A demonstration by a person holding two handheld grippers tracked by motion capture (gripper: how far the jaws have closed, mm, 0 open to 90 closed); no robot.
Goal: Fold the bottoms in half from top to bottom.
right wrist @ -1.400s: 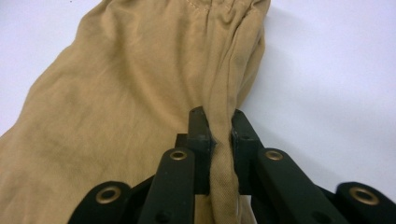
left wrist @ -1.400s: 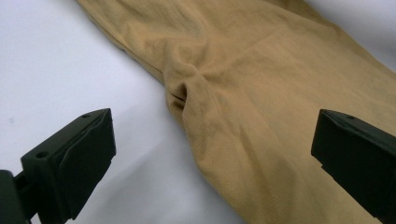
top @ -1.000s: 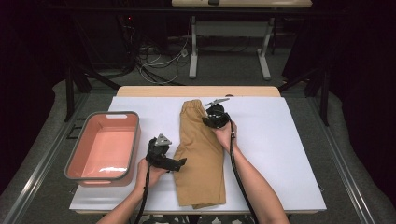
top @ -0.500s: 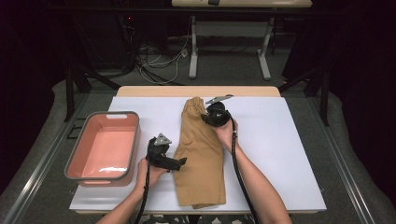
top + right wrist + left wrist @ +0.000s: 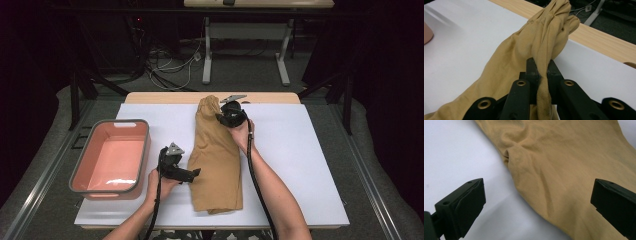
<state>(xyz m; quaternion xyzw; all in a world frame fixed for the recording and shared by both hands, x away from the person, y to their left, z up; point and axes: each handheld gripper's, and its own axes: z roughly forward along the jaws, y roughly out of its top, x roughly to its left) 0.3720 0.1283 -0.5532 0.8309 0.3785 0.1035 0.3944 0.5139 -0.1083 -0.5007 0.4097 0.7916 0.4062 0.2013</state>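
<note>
The tan cloth (image 5: 216,160), soft, light and limp, lies along the white counter (image 5: 300,165), its far end bunched in the right hand-held gripper (image 5: 541,72) (jaws pinched), while the left hand-held gripper (image 5: 536,205) hovers spread at its near edge, a good second hold.

Light falls from above onto the white table top (image 5: 310,165), which is bright and evenly lit, while the floor and room beyond its far edge sink into near black. Shadows are soft: a faint one lies under the tan cloth (image 5: 217,160) along its left edge in the left gripper view. A pale sheen sits on the pink bin (image 5: 111,159) floor near its front wall. Close up, the black jaws are slightly soft, the cloth weave sharp. The high view is a little grainy.
</note>
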